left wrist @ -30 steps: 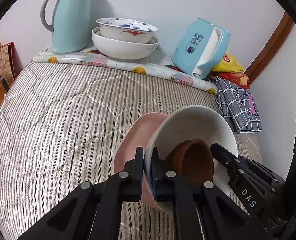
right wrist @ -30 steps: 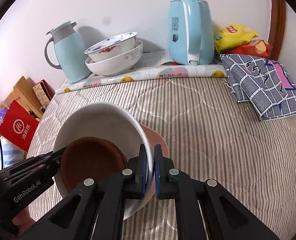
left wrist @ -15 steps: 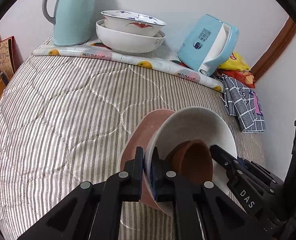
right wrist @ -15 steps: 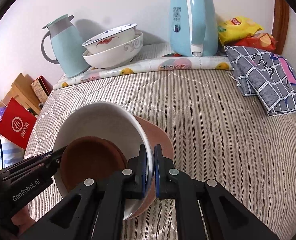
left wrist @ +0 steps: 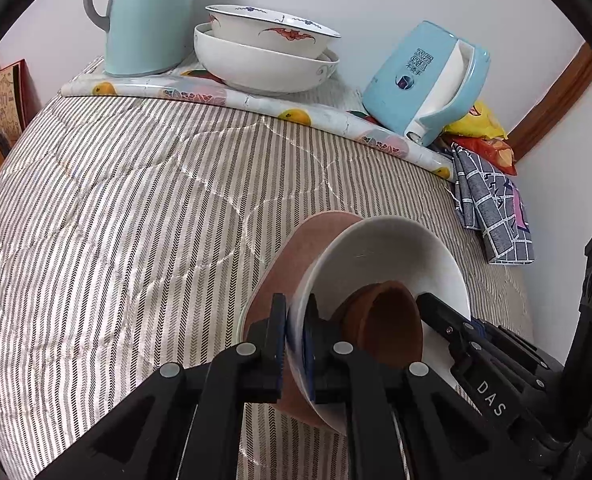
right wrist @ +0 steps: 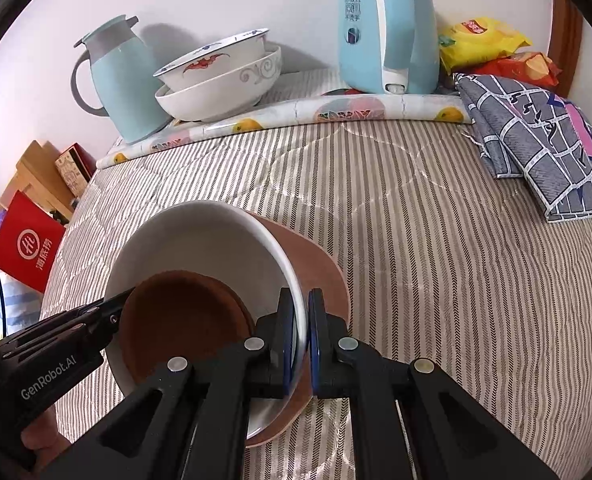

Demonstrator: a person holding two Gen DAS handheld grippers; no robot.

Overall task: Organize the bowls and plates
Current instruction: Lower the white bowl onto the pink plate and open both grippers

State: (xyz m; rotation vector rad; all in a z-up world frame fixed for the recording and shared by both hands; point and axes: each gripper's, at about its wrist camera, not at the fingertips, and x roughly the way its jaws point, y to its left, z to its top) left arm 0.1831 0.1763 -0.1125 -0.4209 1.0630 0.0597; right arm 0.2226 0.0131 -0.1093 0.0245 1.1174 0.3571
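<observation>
Fingers of both grippers (left wrist: 294, 336) (right wrist: 303, 336) pinch the white bowl's (left wrist: 395, 248) opposite rims; striped quilt (left wrist: 116, 220) ahead lies bare.

left wrist: looks steeply down along its tool (left wrist: 294, 344), close over striped bed (left wrist: 136, 220) | right wrist: same, opposite side | shared: white bowl (left wrist: 383, 248) (right wrist: 200, 236), far stacked bowls (left wrist: 264, 56) (right wrist: 220, 80)
</observation>
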